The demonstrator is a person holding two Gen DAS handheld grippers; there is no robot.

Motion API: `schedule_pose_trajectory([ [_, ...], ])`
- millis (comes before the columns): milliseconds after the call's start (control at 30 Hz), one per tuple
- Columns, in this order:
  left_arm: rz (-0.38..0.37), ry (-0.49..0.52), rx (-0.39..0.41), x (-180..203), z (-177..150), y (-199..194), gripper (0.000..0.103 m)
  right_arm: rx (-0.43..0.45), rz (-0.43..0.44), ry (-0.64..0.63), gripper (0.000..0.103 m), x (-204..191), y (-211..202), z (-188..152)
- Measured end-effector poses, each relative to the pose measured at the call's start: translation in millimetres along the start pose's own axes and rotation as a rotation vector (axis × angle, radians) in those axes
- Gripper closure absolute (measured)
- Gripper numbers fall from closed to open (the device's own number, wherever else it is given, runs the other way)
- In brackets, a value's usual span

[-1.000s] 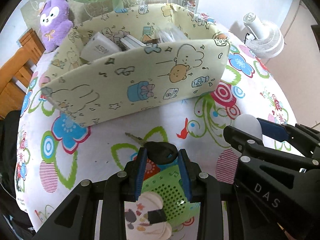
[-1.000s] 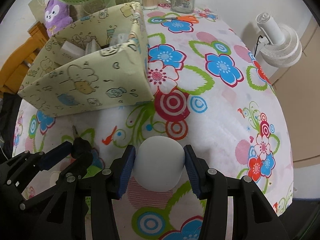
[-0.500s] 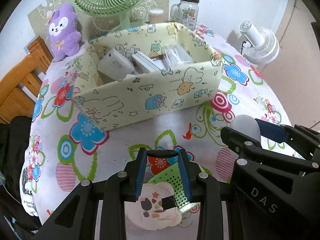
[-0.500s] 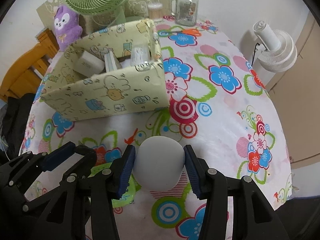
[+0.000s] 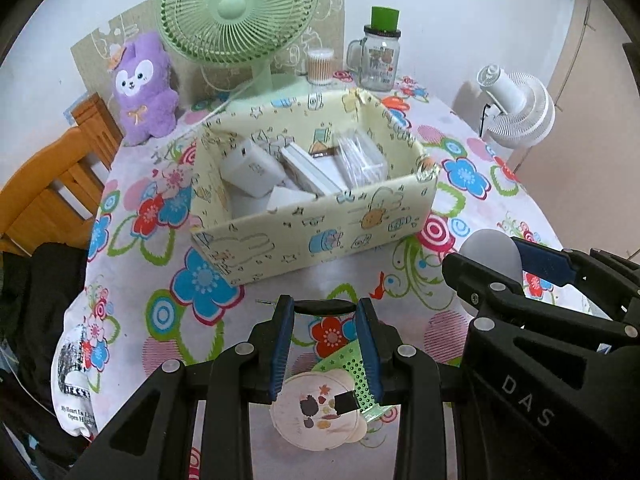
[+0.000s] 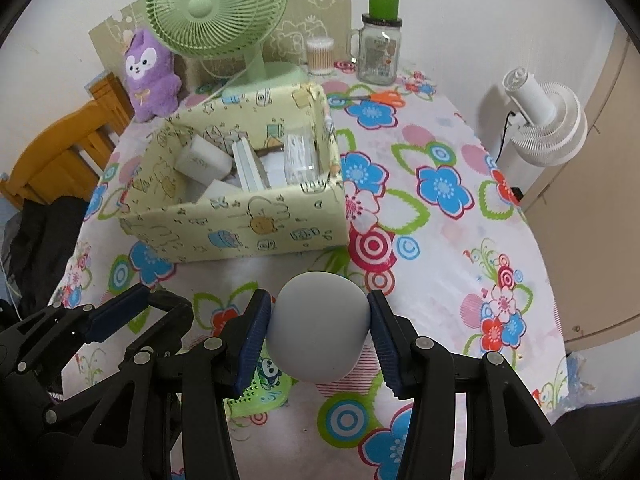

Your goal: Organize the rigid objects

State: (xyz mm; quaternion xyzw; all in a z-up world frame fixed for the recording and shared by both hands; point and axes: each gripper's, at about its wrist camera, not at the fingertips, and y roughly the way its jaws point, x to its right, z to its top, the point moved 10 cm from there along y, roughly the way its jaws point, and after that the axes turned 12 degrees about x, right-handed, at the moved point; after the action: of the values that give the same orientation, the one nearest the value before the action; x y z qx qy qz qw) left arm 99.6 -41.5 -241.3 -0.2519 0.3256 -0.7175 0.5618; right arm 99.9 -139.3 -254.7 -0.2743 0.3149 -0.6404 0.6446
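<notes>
**Key and grey ball held above the flowered table**

Flowered cloth covers a round table [image 5: 472, 144], set against a pale wall. At the far left a wooden chair [image 5: 48, 188] is seen beside the table edge, and a purple plush toy [image 5: 142, 88] is propped at the back. Next to it a green desk fan [image 5: 236, 12] is stood, followed by a cotton-swab tub [image 5: 320, 65] and a glass jar [image 5: 378, 60] with a green lid. Near the middle of the table a pale yellow cartoon-print box [image 5: 320, 224] is placed, open at the top, with white boxes and a clear packet inside.

Below the box, the left gripper [image 5: 325, 312] is seen clenched on a black key [image 5: 324, 306], which is lifted clear of the cloth. Under it, a round patterned disc [image 5: 316, 412] and a green perforated item [image 5: 352, 364] are left lying on the table.

To the right, the right gripper [image 6: 320, 320] is closed around a grey ball [image 6: 320, 326], gripped by both blue pads and carried above the cloth. A white fan [image 6: 548, 124] is stood off the table's right edge.
</notes>
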Motion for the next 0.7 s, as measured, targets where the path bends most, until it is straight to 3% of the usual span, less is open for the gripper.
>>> schedule_pose_trajectory([
  [700, 0.044, -0.018, 0.075, -8, 45, -28, 0.071, 0.06, 0.018, -0.02, 0.05, -7, -29, 47],
])
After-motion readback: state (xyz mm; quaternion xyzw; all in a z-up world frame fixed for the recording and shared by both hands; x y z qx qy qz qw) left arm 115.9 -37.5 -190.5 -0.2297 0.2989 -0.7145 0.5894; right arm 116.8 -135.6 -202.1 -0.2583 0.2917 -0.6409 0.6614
